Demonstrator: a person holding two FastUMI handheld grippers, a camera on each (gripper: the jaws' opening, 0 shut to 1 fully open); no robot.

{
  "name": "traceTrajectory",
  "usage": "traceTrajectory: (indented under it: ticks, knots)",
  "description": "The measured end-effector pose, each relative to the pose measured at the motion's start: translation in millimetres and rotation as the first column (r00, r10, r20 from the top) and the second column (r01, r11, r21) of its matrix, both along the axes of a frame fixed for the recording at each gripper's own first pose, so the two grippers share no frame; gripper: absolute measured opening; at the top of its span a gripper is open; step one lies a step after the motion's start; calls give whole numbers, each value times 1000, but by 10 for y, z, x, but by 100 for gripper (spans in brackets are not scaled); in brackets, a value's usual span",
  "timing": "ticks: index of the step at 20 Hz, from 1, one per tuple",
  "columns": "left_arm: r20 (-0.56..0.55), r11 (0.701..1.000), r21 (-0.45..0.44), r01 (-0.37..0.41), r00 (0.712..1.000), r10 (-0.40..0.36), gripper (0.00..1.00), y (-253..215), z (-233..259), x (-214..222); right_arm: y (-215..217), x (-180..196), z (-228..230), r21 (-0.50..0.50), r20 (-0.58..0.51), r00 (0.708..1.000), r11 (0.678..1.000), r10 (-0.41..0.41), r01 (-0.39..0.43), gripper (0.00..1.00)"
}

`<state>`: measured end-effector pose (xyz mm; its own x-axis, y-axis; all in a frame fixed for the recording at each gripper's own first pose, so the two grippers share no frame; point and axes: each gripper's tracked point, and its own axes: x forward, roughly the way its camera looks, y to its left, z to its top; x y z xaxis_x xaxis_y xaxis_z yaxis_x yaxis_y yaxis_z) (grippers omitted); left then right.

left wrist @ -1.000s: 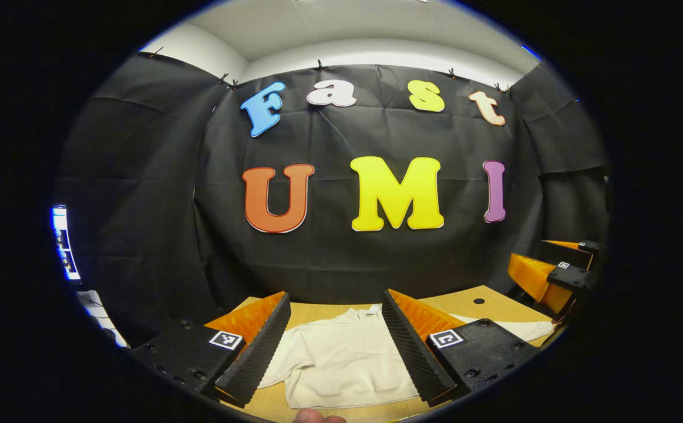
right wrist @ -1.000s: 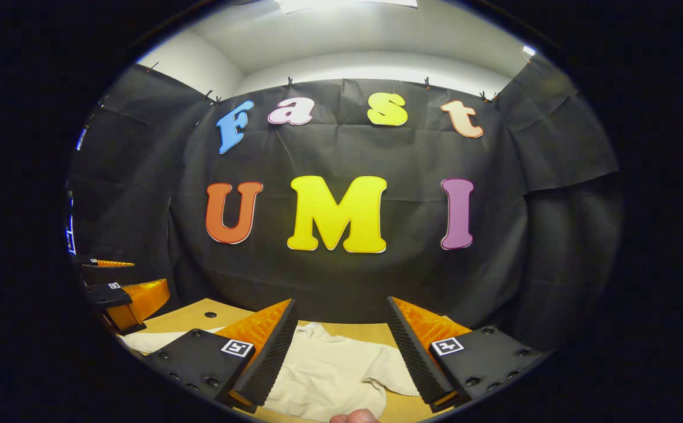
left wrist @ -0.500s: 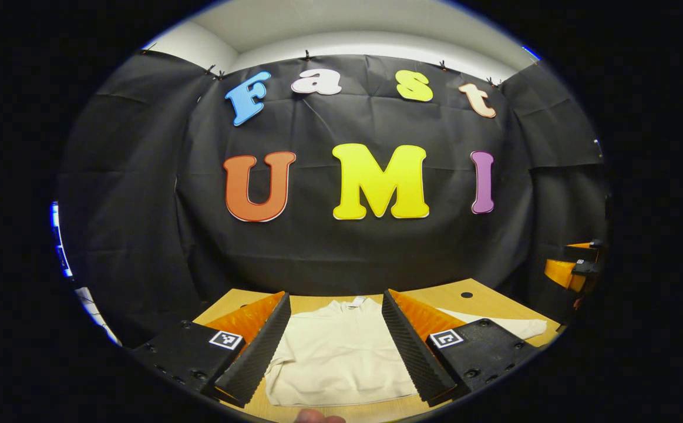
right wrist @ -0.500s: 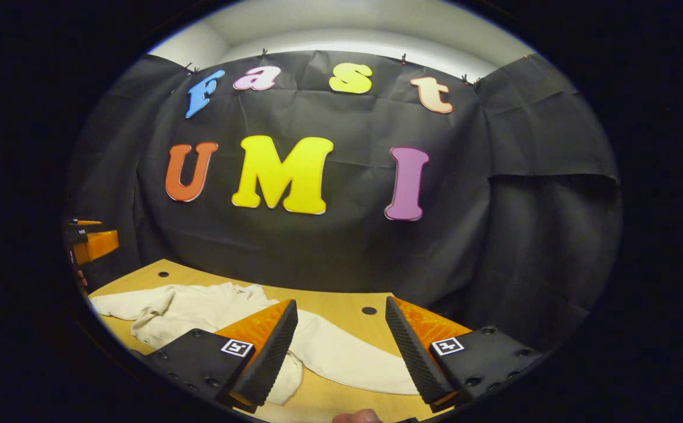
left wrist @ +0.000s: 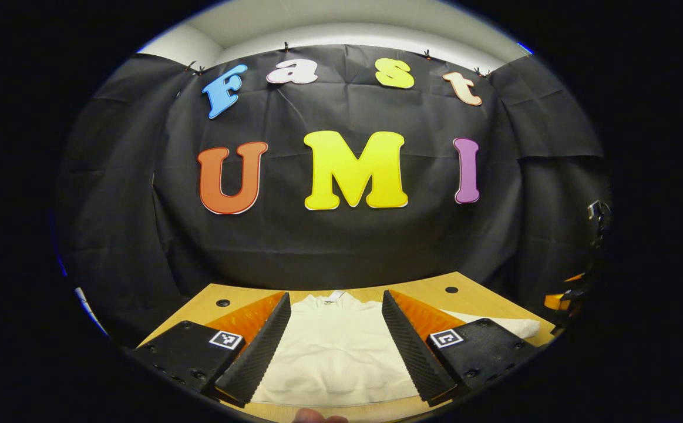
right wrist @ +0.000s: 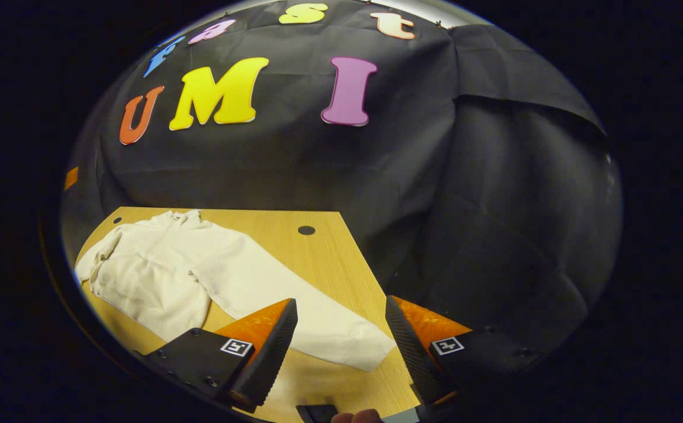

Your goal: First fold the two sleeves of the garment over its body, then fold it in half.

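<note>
A cream long-sleeved garment (left wrist: 332, 352) lies flat on the wooden table (left wrist: 429, 285), collar toward the wall. My left gripper (left wrist: 335, 302) hovers open over its body, one finger to each side of the cloth, touching nothing. The garment's right sleeve (left wrist: 511, 326) stretches out toward the table's right edge. In the right gripper view the garment (right wrist: 153, 276) lies at the left and that sleeve (right wrist: 294, 311) runs diagonally down to its cuff (right wrist: 370, 355). My right gripper (right wrist: 340, 308) is open just above the cuff end, with nothing between its fingers.
The table (right wrist: 329, 258) has a cut corner at the right, with small round holes (right wrist: 306, 230) in its top. Black cloth walls close in behind and to the right. The other gripper (left wrist: 564, 296) shows at the far right edge of the left gripper view.
My right gripper swung right and tilted down, from over the garment's body to the outstretched sleeve's cuff. My left gripper shifted slightly, and the body now sits centred between its fingers.
</note>
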<state>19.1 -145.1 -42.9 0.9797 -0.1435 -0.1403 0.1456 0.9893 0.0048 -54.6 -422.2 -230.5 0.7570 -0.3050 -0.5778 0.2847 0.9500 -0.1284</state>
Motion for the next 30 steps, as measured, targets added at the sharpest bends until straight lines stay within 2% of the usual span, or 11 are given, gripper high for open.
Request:
traceTrajectory:
  ticks: [3,8,14,18,20,21,23,25,28,29,30]
  knots:
    - [-27,1000,18,-20,999,20,99,-116,-76,34,-263,-33,-506,37,-96,995,998,-38,41,94]
    - [-73,999,25,-45,996,47,100,-278,-159,34,-507,-65,-1297,121,-231,967,983,-104,135,94]
    - [-51,996,81,-28,998,33,100,-377,-79,145,-622,-158,-1618,183,-321,933,956,-163,230,94]
    - [-58,996,85,-32,998,37,100,-355,-123,192,-593,-182,-1707,197,-342,929,956,-141,218,94]
    - [-82,996,70,-51,995,56,100,-285,-200,208,-476,-121,-1719,205,-328,937,959,-123,198,87]
    - [-92,996,65,-61,993,66,100,-239,-225,203,-457,-113,-1723,205,-319,940,960,-120,192,79]
    - [-98,995,63,-83,991,89,100,-128,-236,186,-423,-115,-1677,247,-315,944,952,-99,182,55]
    - [-94,993,70,-93,991,99,100,-41,-218,178,-418,-67,-1694,260,-327,939,945,-109,200,17]
    - [-84,993,71,-91,992,97,100,51,-201,149,-399,-48,-1647,256,-347,930,941,-123,220,5]
    - [-79,994,68,-88,992,94,100,78,-191,143,-366,-45,-1450,251,-342,932,944,-121,215,0]
    - [-74,994,65,-85,993,89,100,114,-185,141,-336,20,-1448,245,-328,938,949,-112,199,2]
